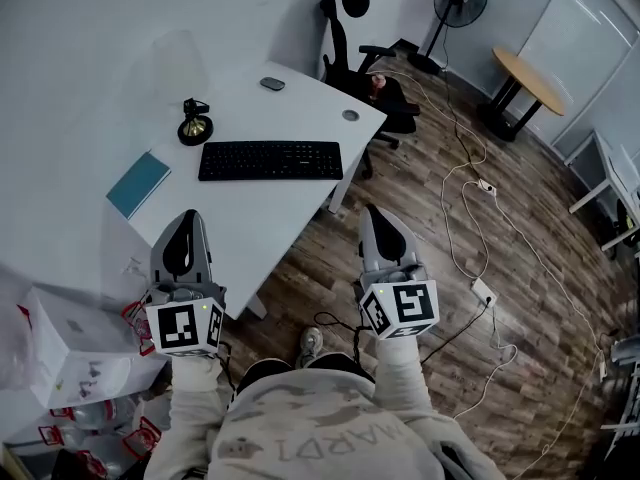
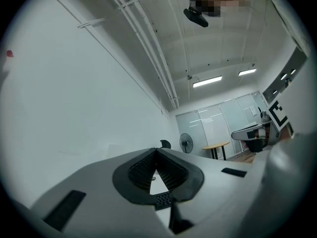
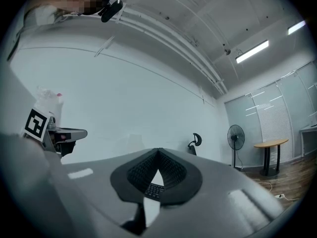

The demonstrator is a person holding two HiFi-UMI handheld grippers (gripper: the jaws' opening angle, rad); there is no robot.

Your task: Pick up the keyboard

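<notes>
The black keyboard (image 1: 270,160) lies flat in the middle of the white desk (image 1: 290,218). My left gripper (image 1: 188,218) hovers over the desk's near left edge, short of the keyboard, jaws shut with nothing in them. My right gripper (image 1: 371,211) hangs over the wooden floor just off the desk's near right corner, also shut and empty. In the left gripper view the gripper (image 2: 157,150) has its pads pressed together, and a bit of the keyboard (image 2: 162,200) shows below them. In the right gripper view the gripper (image 3: 158,151) is closed too, with the keyboard (image 3: 153,190) glimpsed beneath.
On the desk are a teal notebook (image 1: 139,183), a small black-and-gold object (image 1: 195,126) and a mouse (image 1: 272,84). A black office chair (image 1: 365,68) stands behind the desk. Cables and a power strip (image 1: 483,290) lie on the floor at right. A white box (image 1: 70,348) sits at left.
</notes>
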